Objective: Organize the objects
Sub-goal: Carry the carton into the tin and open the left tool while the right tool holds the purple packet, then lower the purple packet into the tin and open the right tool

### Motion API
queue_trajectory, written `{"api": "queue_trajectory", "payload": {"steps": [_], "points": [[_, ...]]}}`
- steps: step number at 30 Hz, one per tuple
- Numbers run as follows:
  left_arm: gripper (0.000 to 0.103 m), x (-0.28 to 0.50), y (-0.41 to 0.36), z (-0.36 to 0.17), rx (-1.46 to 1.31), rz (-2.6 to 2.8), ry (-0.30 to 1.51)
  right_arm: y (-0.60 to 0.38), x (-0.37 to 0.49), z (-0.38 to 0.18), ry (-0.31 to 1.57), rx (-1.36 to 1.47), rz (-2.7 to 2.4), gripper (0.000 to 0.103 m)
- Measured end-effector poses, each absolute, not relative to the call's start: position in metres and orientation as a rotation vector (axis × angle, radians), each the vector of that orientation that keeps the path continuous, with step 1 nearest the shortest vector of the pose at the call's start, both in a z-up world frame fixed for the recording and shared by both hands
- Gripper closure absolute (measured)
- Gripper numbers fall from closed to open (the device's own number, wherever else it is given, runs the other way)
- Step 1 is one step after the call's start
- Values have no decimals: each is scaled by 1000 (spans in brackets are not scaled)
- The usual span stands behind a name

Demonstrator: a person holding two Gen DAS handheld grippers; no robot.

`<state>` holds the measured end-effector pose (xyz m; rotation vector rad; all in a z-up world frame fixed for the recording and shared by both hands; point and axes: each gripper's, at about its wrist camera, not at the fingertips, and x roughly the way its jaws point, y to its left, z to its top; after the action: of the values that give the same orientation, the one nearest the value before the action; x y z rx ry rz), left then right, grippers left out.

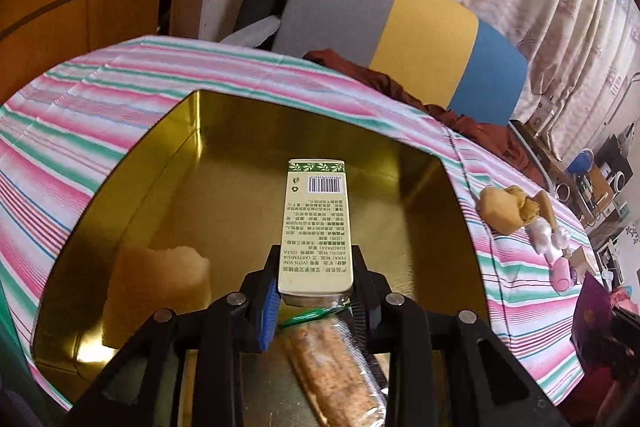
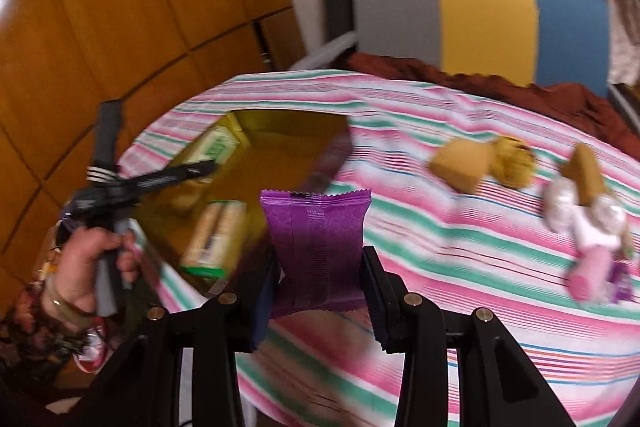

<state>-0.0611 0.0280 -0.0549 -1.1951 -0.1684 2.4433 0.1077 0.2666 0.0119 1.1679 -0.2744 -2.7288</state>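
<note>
1. My left hand-held gripper [image 1: 316, 291] squeezes a long green-and-cream box [image 1: 318, 227] over the shiny gold tin [image 1: 132, 163]. I think I am putting it in; next I lower it and let go.
2. My right hand-held gripper [image 2: 320, 275] pinches a crinkly purple packet [image 2: 318, 247] over the striped cloth [image 2: 440, 259], just beside the tin.
3. A soft cake [image 1: 160, 279] and a see-through wrapped bar [image 1: 336, 367] lie inside.

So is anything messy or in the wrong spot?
Yes, a bit. Several snacks lie scattered on the striped tablecloth instead of inside the gold tin. A green box in the left hand-held gripper and a purple packet in the right hand-held gripper are not yet put down.
</note>
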Motion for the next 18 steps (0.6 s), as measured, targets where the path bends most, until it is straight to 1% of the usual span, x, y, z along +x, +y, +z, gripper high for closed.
{"api": "queue_trajectory", "payload": {"steps": [5, 7, 9, 12, 18], "points": [[72, -62, 26, -63, -1226, 2460, -151, 223, 89, 11, -282, 1149, -2658, 62], [62, -63, 24, -65, -1242, 2467, -150, 209, 82, 9, -269, 1154, -2643, 62], [56, -62, 20, -64, -1251, 2473, -174, 198, 75, 7, -257, 1163, -2634, 62], [56, -57, 11, -54, -1224, 2488, -238, 185, 66, 0, -254, 1190, -2619, 62], [47, -48, -14, -21, -1106, 2580, -394, 170, 58, -10, -215, 1226, -2619, 62]]}}
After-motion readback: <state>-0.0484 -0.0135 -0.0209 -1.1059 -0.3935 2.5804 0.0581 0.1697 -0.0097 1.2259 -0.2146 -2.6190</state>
